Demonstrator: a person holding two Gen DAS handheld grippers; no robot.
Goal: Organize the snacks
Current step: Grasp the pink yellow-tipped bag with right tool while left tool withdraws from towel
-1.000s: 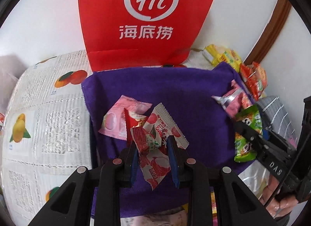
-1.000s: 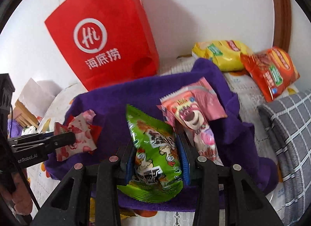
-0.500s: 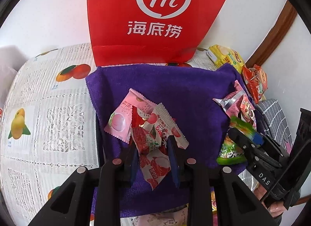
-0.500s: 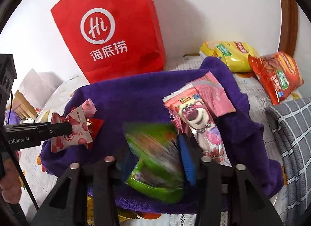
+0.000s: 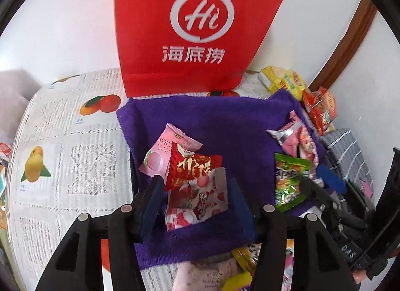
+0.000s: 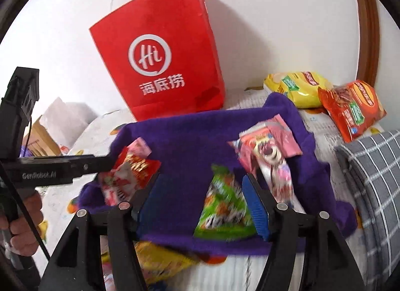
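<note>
Two hand-held grippers are working over a table dressed in a fruit-print cloth (image 5: pixel 62 146), against whose far edge a red paper bag (image 5: pixel 190 28) is standing upright. Covering the middle of the table, a purple towel (image 5: pixel 225 125) is carrying the sorted snacks in two clusters, one toward its left edge and one toward its right edge. Beyond the towel's far right corner, a yellow chip bag (image 6: pixel 297 85) and an orange chip bag (image 6: pixel 352 108) are lying on the table, apparently not yet sorted.

Near the right edge, a pink bear-print packet (image 6: pixel 272 161) is lying with its long axis running from far edge to near edge; just beside it, the green snack packet (image 6: pixel 225 206) is lying between the spread, released jaws of the right gripper (image 6: pixel 200 206), closer to the right-hand jaw, long axis pointing along the fingers.

Near the left edge, the left gripper (image 5: pixel 195 206) is likewise standing with jaws apart and nothing clamped; a white strawberry-print sachet (image 5: pixel 197 203) is resting on the towel between them, overlapped at its far end by a red sachet (image 5: pixel 192 168) and a pink sachet (image 5: pixel 162 153).

Judged from this layout, both packets are sitting free, and each gripper is nearest its own cluster.
</note>
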